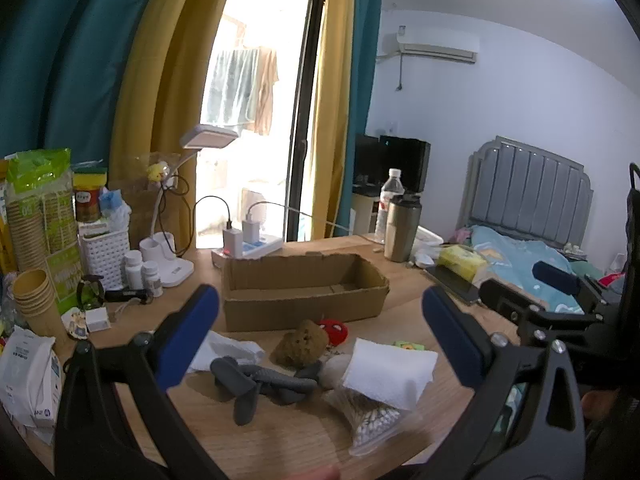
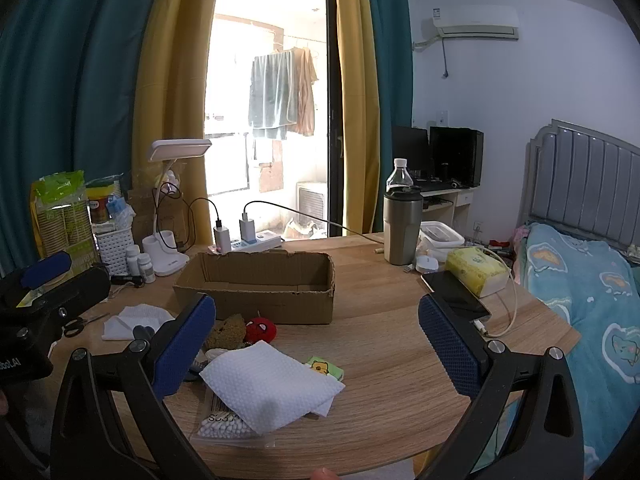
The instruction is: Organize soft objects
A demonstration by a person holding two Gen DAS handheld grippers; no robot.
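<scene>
An open cardboard box stands mid-table with nothing showing inside. In front of it lie a brown sponge, a red plush ball, a grey soft toy, a white folded cloth over a bag of cotton swabs, and another white cloth. My left gripper hangs open above the pile. My right gripper is open too, above the folded cloth and to its right.
A power strip, desk lamp, pill bottles, paper cups and a white basket crowd the table's left. A steel tumbler, tissue pack and phone sit right. A bed lies beyond.
</scene>
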